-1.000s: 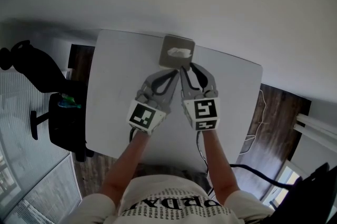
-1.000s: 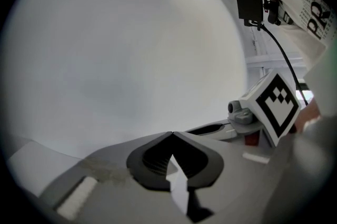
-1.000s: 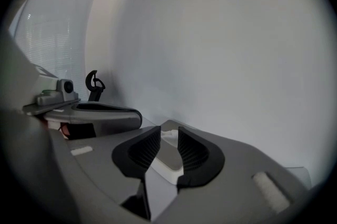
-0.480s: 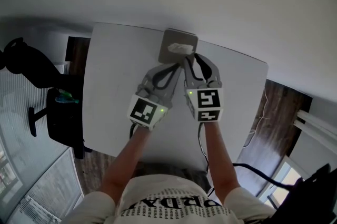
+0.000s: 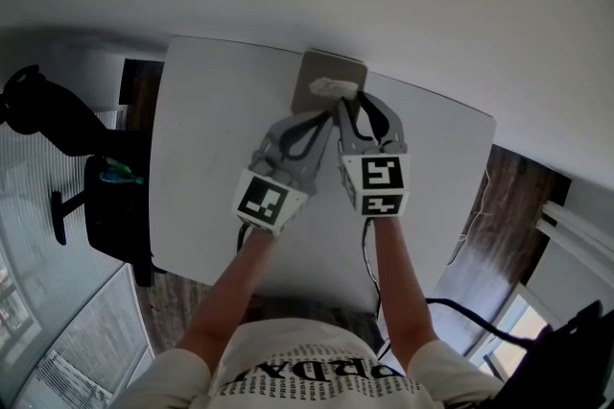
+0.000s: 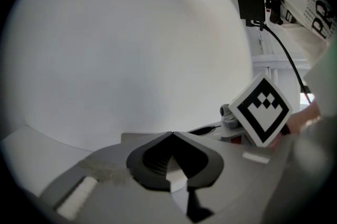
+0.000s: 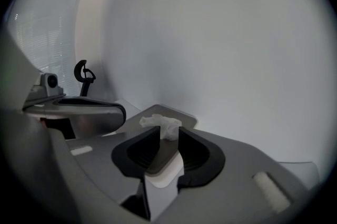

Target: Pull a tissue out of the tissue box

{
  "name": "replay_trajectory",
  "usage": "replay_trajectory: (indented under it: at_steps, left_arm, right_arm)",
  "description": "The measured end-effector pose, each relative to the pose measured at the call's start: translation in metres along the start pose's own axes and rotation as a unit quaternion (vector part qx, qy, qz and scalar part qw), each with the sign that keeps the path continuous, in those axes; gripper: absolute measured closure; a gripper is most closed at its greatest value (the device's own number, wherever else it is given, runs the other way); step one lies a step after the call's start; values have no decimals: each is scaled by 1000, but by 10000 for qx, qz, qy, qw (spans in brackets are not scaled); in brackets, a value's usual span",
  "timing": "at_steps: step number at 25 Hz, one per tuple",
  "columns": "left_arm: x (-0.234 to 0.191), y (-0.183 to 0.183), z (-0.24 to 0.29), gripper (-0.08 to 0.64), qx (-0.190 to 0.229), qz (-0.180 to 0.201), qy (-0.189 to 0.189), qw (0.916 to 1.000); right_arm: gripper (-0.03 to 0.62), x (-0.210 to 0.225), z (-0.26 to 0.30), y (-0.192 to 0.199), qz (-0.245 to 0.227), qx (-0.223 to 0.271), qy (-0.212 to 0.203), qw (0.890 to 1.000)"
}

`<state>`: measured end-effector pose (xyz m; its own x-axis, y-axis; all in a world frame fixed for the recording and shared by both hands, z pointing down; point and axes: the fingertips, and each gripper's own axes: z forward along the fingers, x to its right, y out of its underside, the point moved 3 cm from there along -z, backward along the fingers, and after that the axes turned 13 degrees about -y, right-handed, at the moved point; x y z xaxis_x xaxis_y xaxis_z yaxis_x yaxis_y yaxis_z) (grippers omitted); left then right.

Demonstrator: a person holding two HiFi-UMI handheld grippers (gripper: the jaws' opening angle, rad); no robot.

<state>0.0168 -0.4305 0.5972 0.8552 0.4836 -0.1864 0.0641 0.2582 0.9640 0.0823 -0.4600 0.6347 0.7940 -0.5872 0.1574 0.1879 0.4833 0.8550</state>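
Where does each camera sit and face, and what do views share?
Head view: on head, facing down; tissue box, forearms, left tongs, right tongs.
Left gripper view: on left tongs, facing wall; shut jaws, marker cube.
Right gripper view: on right tongs, facing tissue, ungripped between jaws just opening.
Both head and right gripper views: tissue box.
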Motion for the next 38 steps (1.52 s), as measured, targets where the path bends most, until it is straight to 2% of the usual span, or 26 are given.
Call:
replay_trajectory:
  at_steps: [6,8,12,18,30,38]
  left_arm:
    - [0,-1,-2,568,5,-5,0,10000]
    - [0,0,-2,568,6,-4,4,10000]
    - [1,-1,-3,568,7,8,20,10000]
    - [1,0,-3,568,14,-18,42,10000]
    - [0,-8,-5,568,44,15,36,10000]
    - [8,-37,-13,568,199,75,63,9998]
  right_arm:
    - [484,0,-2,1,-22,-71,-17,10000]
    - [544,-2,-1,1,-47,-57,-85,9999]
    - [570,-7,-1,-2,-100,-54,-153,9998]
    - [580,-11,-4,-8,-179,153,-165,9996]
    - [580,-18,-13,-19,-253,209,-238,9992]
    - [580,-25,-31,-46,-313,378,-289,9984]
